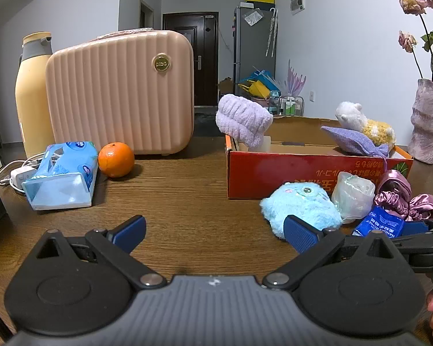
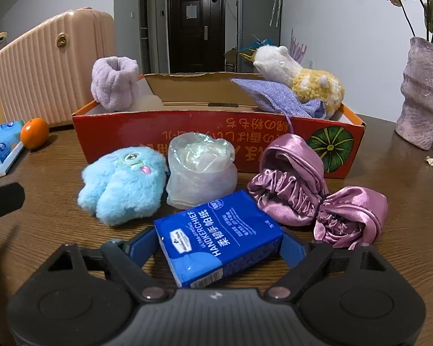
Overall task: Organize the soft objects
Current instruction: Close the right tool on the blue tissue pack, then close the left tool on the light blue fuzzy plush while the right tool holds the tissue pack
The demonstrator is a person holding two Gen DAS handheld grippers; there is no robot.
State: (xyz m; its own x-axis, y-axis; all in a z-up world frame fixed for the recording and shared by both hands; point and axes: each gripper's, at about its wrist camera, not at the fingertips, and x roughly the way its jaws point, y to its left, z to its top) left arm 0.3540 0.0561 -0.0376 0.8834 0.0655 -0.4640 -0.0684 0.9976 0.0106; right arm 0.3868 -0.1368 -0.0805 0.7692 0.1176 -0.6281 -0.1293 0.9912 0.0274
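Handkerchief pack [image 2: 218,235], bright blue with white lettering, lying on the wooden table [image 2: 389,201] between the right gripper's [image 2: 218,249] blue pads.

It is a soft, glossy, flat packet set askew; the jaws flank both its sides, though I cannot tell whether the pads actually press it. Just behind it sit a fluffy light-blue plush toy [image 2: 121,184], a crumpled clear plastic bag [image 2: 200,170] and a shiny pink satin cap [image 2: 317,190], all in front of the red cardboard box [image 2: 245,141]. The box holds a lilac towel band [image 2: 115,83], a purple cloth [image 2: 277,95] and a white-and-yellow plush. The left gripper [image 1: 213,230] stands wide apart, with nothing in it, its right pad beside the blue plush.
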